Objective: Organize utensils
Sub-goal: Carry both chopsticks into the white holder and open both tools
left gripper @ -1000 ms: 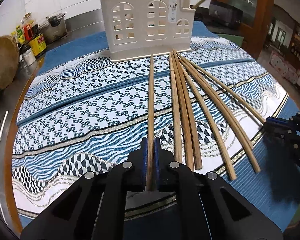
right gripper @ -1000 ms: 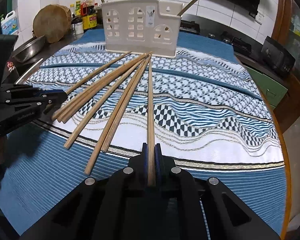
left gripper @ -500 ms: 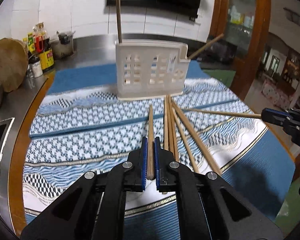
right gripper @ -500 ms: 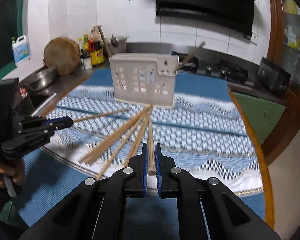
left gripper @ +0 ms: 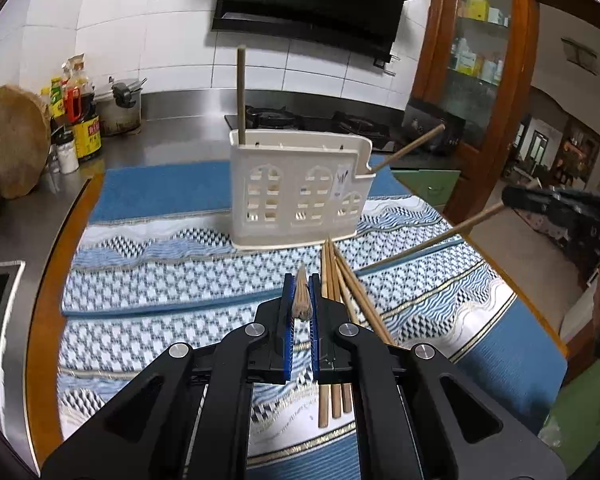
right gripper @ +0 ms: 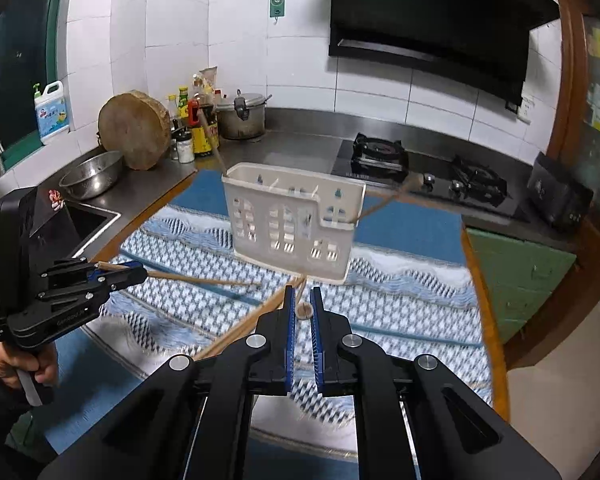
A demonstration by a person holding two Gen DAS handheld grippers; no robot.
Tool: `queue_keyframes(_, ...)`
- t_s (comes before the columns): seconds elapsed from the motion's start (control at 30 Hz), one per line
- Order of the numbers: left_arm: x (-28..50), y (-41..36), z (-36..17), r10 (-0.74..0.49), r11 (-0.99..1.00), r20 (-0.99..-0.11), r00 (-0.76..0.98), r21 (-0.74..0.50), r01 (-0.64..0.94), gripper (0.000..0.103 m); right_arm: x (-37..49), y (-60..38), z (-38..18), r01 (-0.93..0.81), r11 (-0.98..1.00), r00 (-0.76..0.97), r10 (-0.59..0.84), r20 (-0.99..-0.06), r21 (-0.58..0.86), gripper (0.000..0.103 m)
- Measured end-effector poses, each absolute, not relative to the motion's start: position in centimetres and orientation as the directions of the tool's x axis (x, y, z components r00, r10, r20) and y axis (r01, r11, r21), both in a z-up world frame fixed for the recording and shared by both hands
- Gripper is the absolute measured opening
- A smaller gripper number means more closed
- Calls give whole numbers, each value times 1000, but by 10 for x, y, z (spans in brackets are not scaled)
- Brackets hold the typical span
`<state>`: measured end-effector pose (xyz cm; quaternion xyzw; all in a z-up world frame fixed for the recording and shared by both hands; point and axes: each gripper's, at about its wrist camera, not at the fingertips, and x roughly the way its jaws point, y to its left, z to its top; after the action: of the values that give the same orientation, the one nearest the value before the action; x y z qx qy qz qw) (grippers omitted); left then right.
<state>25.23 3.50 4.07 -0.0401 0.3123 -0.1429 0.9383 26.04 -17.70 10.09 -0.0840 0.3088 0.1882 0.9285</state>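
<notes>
A cream plastic utensil holder stands on the patterned cloth, with one chopstick upright in it and another leaning out to the right. My left gripper is shut on a wooden chopstick, held in the air. My right gripper is shut on another chopstick, also off the cloth. Several loose chopsticks lie fanned on the cloth in front of the holder.
A blue patterned cloth covers the round table. On the steel counter behind are a round chopping block, a steel bowl, sauce bottles, a pot and a gas stove. A sink is at the left and a wooden cabinet at the right.
Both grippers have risen from the cloth, each with its chopstick, which now hangs in the air. The other chopsticks stay on the cloth.
</notes>
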Motion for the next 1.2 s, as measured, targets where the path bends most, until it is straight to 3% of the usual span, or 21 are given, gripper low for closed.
queue_keyframes(0.57, 284, 20, 127, -314, 944, -502, 806, -73, 322, 5, 316, -174, 208, -419, 902, 763, 288, -579, -105, 7)
queue_keyframes(0.97, 320, 9, 213, -256, 962, -319, 912, 4, 272, 5, 366, -170, 194, -402, 911, 731, 258, -632, -93, 7)
queue_keyframes(1.2, 362, 6, 211, -192, 978, -309, 931, 21, 208, 5, 388, -165, 175, -418, 903, 702, 256, -664, -95, 7)
